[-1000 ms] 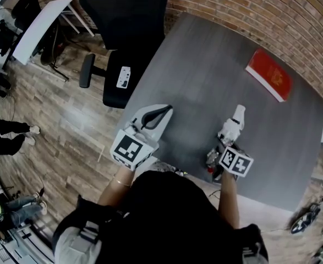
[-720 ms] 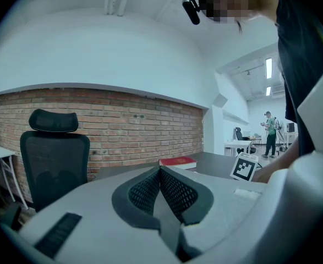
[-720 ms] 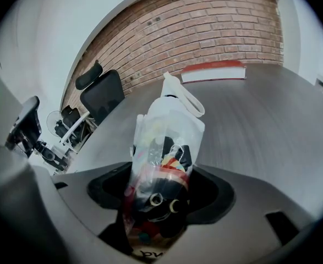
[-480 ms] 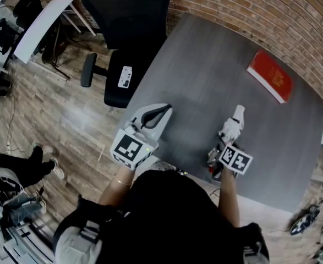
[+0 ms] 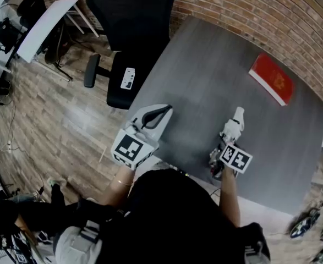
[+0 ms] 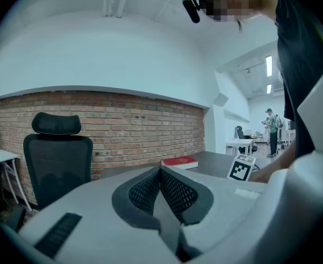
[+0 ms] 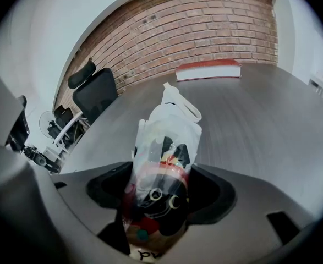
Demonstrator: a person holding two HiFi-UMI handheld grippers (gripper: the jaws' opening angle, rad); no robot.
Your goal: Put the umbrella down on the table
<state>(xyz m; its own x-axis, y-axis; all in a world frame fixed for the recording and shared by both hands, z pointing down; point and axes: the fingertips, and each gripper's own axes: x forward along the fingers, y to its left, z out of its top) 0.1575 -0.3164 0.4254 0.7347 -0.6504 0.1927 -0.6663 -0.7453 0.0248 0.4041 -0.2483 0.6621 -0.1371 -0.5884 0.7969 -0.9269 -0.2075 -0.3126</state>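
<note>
1. The right tongs (image 7: pixel 162 199) are clenched on the umbrella (image 7: pixel 165 142), a short folded one inside a clear plastic sleeve with a cartoon print showing through. They grip its thick lower part. Its white strap end points ahead over the grey worktop (image 5: pixel 205 76).
2. In the head view the umbrella sits over the near part of the worktop, well apart from the red book (image 5: pixel 269 77) at the far side. I cannot tell whether it touches the surface yet.
3. The left tongs (image 6: pixel 160 187) are pressed together on nothing and hang by the worktop's near-left edge, near the office chair (image 5: pixel 129 26).
4. I judge the umbrella to be light. It is probably stiff along its shaft and soft in the folded fabric. The sleeve looks slick, so the umbrella could slide in the pads if the grip eases while it is tilted.
5. The thick middle seems the right place to hold it, not the loose sleeve end or the strap. Being round, it may roll once freed, so it should lie flat on the surface before release.
</note>
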